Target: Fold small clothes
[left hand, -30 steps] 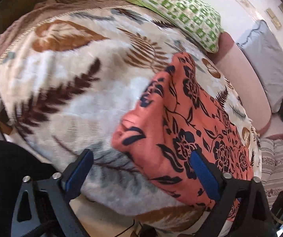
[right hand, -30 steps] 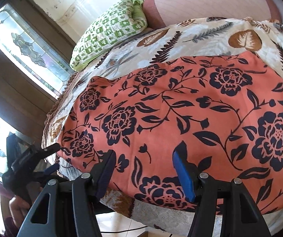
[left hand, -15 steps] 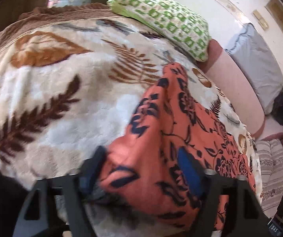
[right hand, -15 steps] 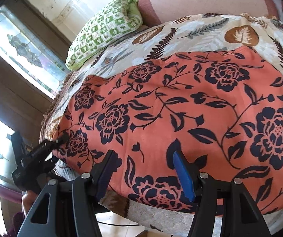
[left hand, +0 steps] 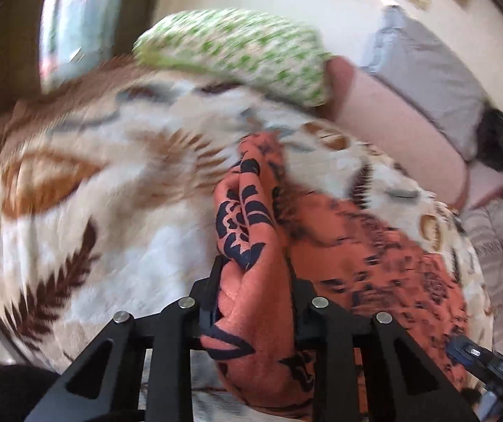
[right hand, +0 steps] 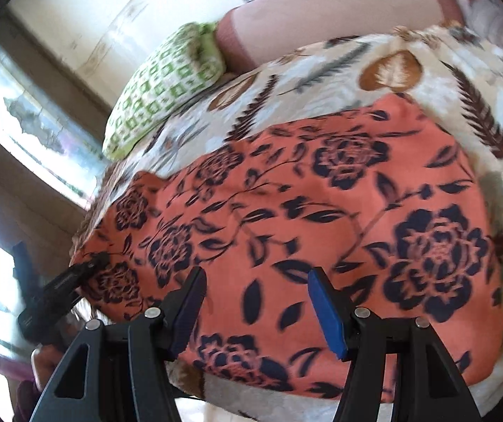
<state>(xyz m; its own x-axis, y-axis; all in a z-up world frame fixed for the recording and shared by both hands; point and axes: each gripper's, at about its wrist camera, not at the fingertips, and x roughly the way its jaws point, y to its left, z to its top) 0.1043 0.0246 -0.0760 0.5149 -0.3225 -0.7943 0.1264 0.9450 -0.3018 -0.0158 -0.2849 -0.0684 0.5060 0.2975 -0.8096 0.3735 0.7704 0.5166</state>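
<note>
Currently, your left tool is clenched on the near-left corner of the orange floral garment, which lies spread flat on the bed blanket. Your right tool hovers released over the near edge. No fold is complete yet.

Cloth: orange-red fabric, dark navy rose-and-leaf print. Lies spread mostly flat on a leaf-patterned blanket; one corner bunched into upright folds, raised off the blanket.
</note>
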